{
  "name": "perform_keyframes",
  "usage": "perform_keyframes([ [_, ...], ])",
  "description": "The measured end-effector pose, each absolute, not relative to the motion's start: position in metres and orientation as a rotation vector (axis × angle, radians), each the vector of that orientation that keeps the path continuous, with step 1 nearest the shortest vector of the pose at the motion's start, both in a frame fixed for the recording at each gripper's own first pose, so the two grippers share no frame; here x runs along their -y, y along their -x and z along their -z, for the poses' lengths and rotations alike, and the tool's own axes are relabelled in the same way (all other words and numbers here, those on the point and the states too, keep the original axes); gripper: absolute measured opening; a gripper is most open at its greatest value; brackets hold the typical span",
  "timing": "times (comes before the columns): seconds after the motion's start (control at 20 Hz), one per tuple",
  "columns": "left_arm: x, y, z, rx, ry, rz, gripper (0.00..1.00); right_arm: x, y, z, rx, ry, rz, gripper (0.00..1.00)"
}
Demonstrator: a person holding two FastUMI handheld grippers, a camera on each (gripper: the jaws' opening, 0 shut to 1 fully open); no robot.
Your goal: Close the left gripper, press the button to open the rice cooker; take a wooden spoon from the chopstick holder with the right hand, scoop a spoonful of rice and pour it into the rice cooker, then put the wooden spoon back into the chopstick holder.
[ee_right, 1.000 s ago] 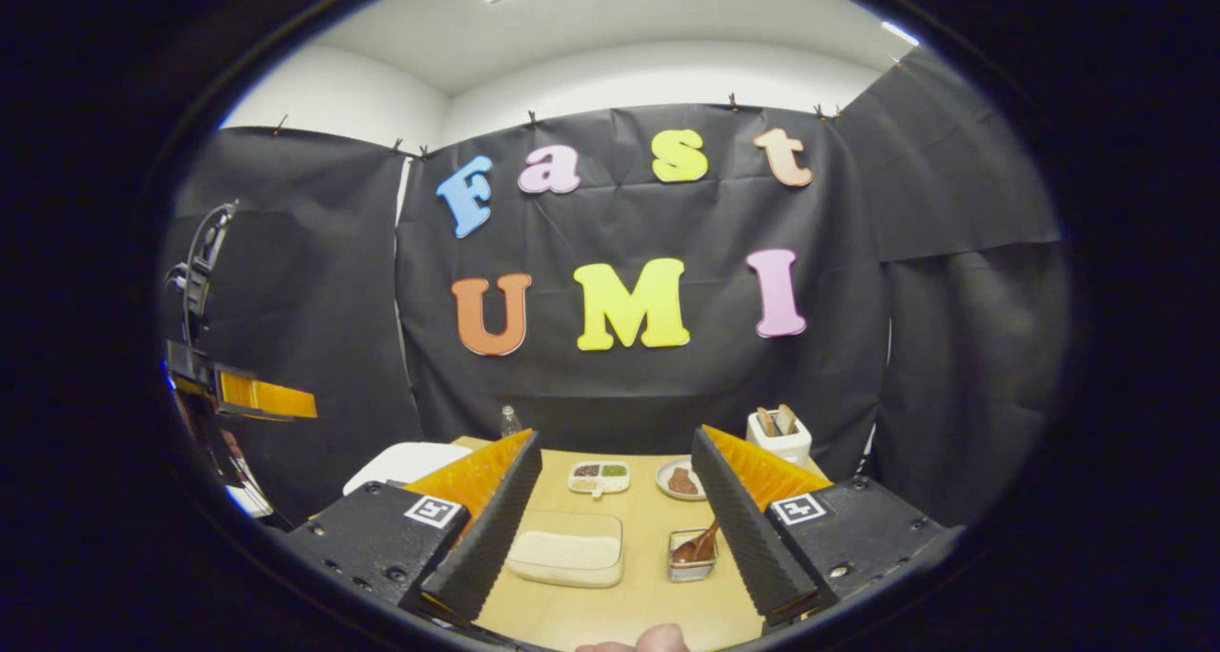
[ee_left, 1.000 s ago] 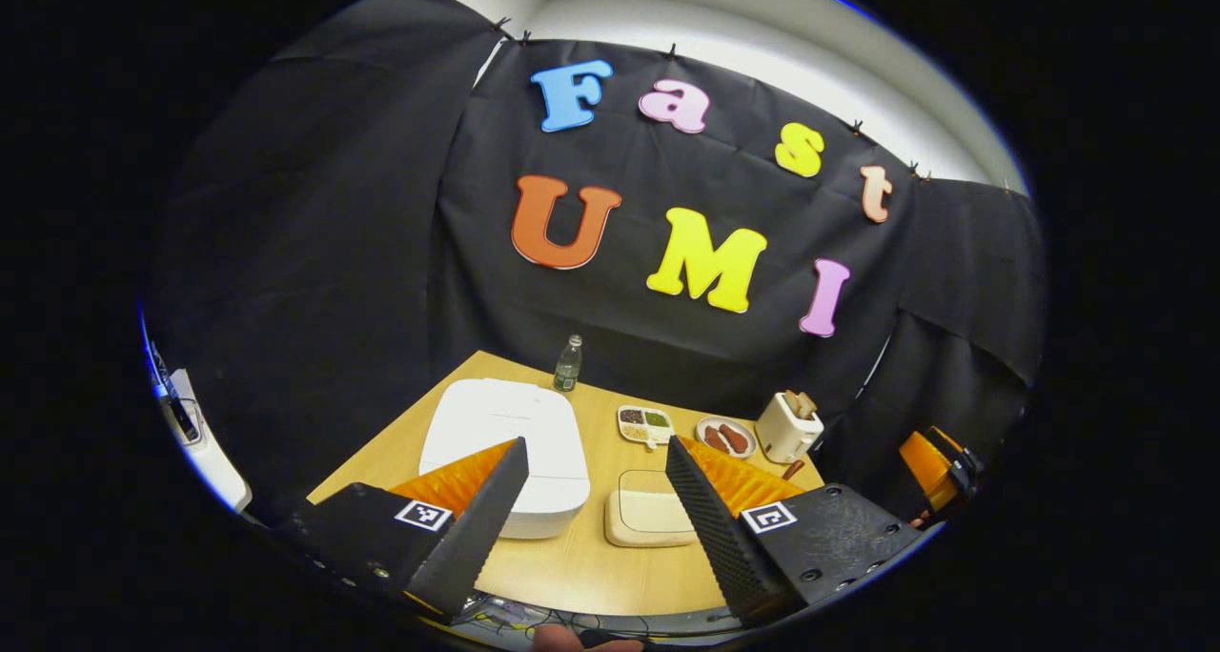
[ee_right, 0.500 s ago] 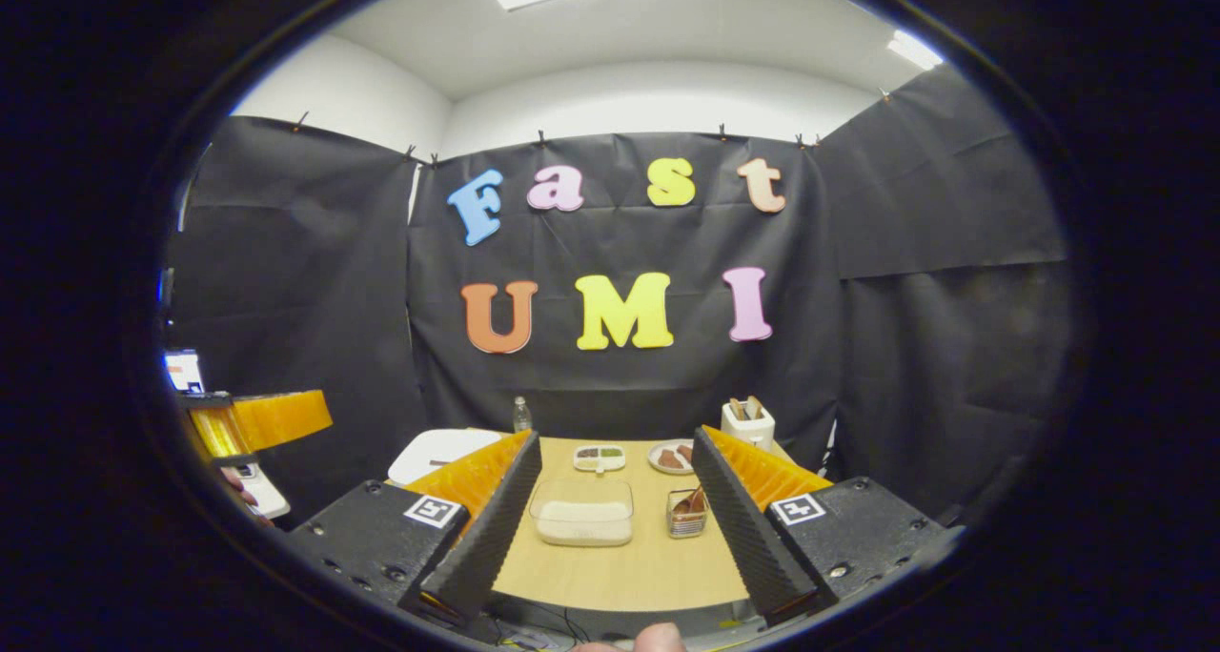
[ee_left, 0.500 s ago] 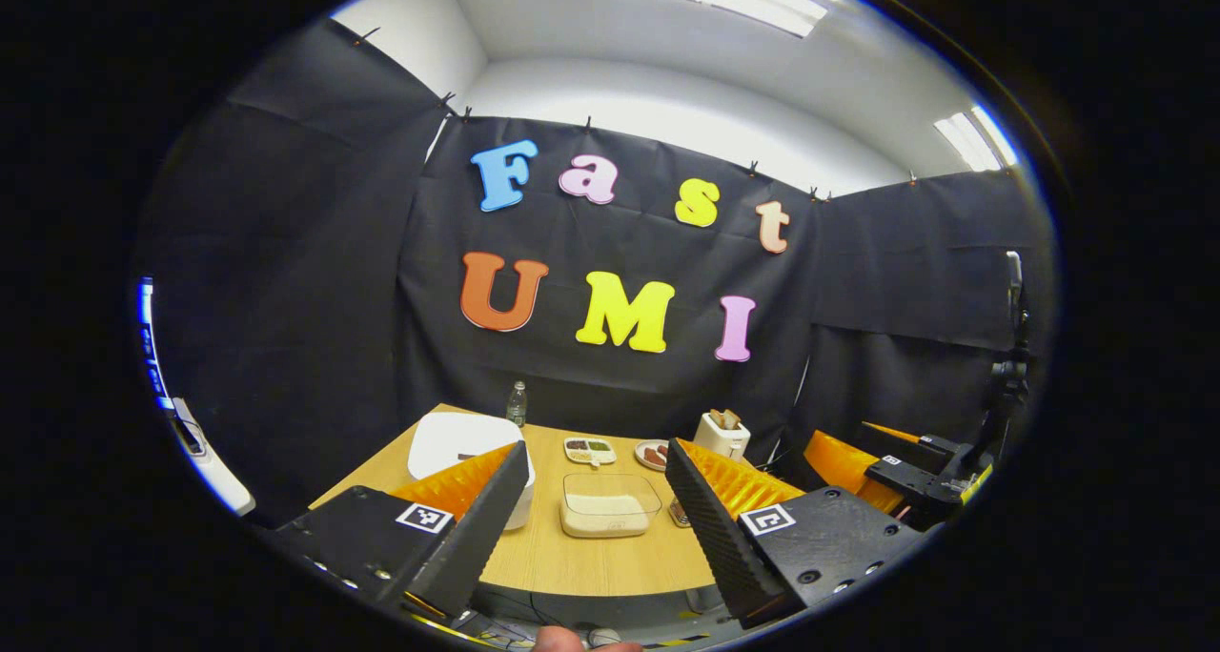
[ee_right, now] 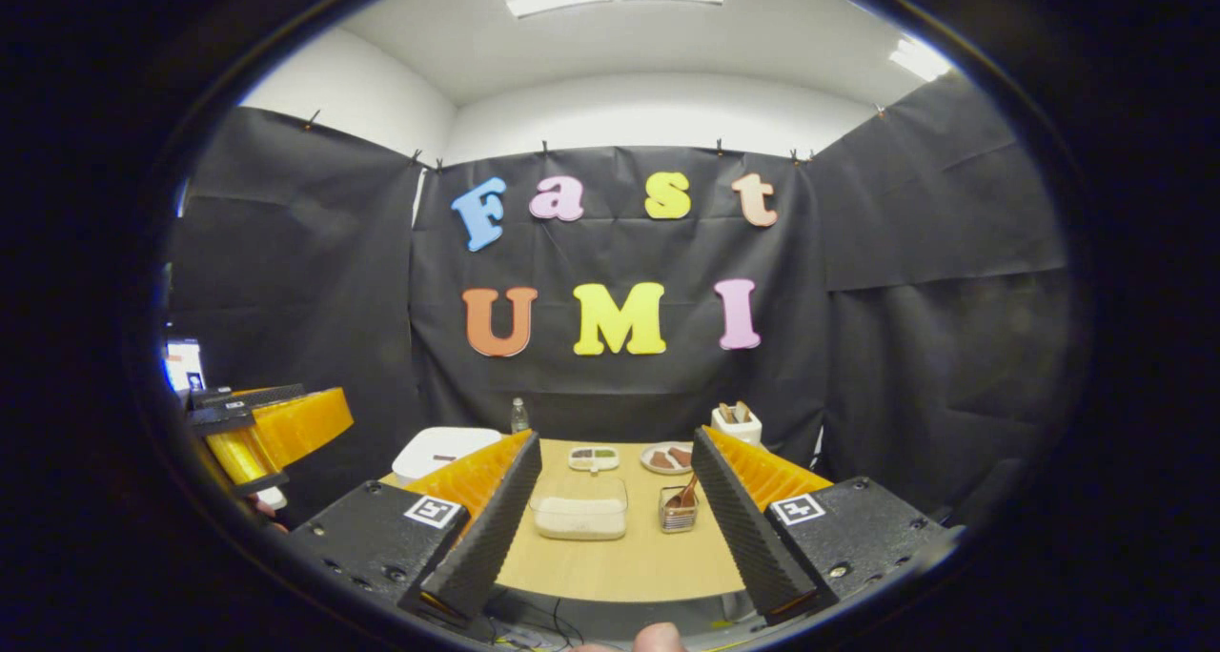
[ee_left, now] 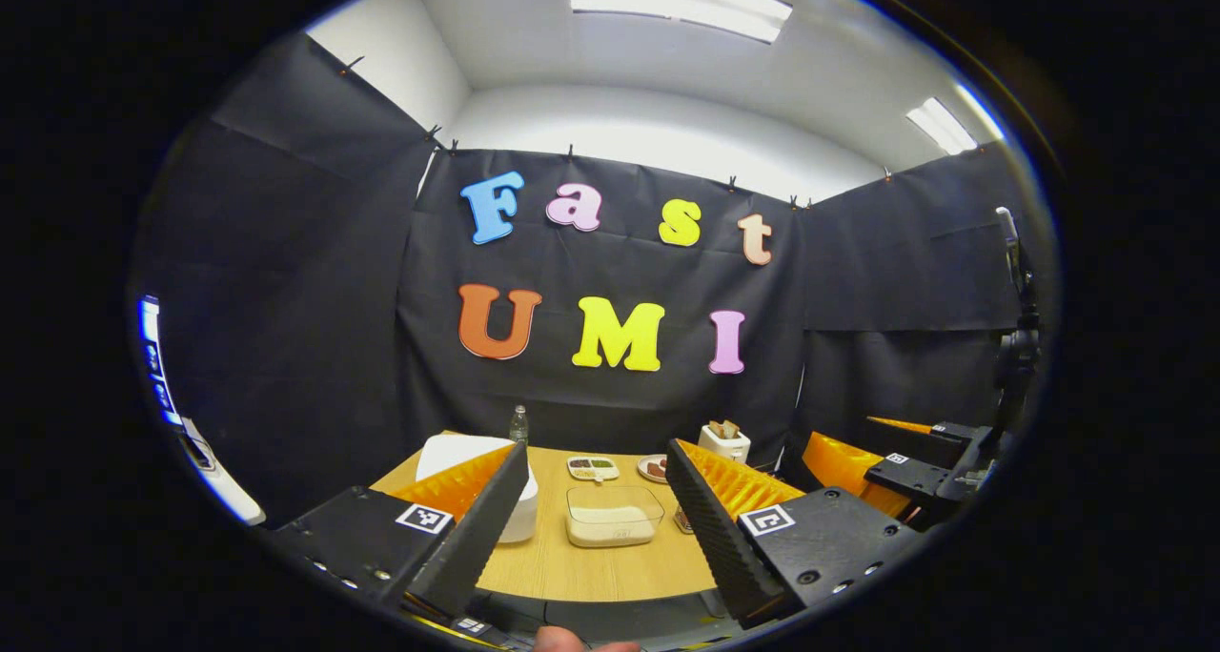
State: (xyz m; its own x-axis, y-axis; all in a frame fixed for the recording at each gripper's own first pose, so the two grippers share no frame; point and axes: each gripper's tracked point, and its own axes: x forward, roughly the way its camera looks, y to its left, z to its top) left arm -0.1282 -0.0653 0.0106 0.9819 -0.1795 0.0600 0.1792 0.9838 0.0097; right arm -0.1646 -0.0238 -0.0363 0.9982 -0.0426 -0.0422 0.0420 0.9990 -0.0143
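Note:
A white rice cooker with its lid down sits at the table's left; in the right gripper view the rice cooker is partly behind a finger. A clear container of rice stands mid-table. To its right is a mesh chopstick holder with a wooden spoon leaning in it. My left gripper is open, held back from the table's near edge. My right gripper is open too, also short of the table. The right gripper shows far right in the left gripper view, and the left gripper far left in the right gripper view.
At the back of the wooden table stand a water bottle, a divided dish, a plate of food and a white toaster. Black cloth walls close in the booth. A fingertip shows at the bottom edge.
Both grippers have pulled back and tilted up from the table, so the objects look smaller and farther away. Both stay open, with nothing held.

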Motion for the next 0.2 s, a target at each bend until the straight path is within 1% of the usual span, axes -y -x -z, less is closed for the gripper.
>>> perform_keyframes([
  [0.2, 0.0691, 0.1268, -0.0080, 0.072, -0.032, 0.190, 0.94, 0.0160, 0.1614, 0.0397, -0.050, 0.019, 0.020, 1.00],
])
